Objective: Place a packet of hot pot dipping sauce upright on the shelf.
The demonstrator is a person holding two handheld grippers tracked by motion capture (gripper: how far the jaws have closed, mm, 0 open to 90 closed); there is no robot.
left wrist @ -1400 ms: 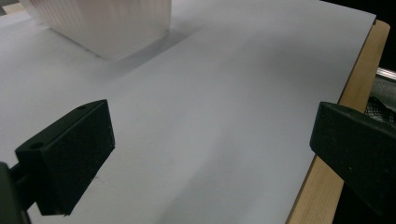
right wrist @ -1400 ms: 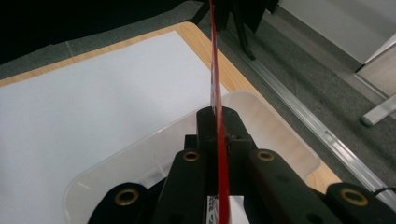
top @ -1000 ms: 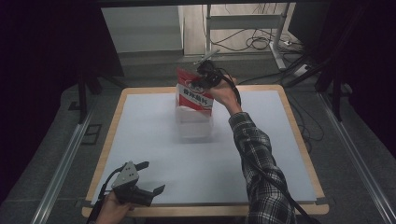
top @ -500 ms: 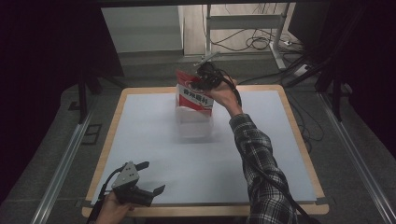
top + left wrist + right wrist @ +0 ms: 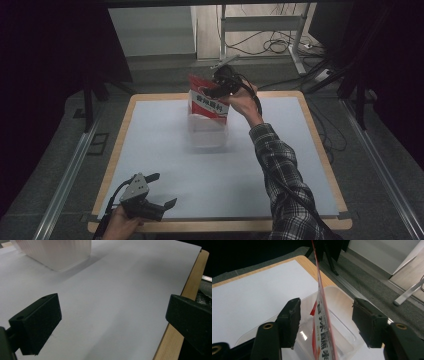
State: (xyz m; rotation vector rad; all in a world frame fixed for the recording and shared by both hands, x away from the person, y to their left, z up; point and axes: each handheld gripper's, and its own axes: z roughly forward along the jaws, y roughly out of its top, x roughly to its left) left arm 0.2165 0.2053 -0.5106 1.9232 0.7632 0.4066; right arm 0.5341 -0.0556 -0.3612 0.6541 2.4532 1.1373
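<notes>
Nearest you, your left gripper [image 5: 157, 192] sits at the near edge of the table [image 5: 320, 150], well short of the clear plastic bin [image 5: 207, 132], with its jaws spread wide and only the white sheet [image 5: 117, 297] between them; in the left gripper view the bin's ribbed wall [image 5: 57, 252] stands well beyond the jaws. Farther out, toward the far edge of the table, the bin rests on the sheet. Above the bin, your right gripper [image 5: 212, 90] is held at the top of the red and white packet [image 5: 207, 102], which stands upright with its lower end inside the bin. In the right gripper view the packet [image 5: 322, 325] runs edge-on between the jaws, and they have just been opening: both pads [image 5: 292, 317] now stand clear of it on either side.
</notes>
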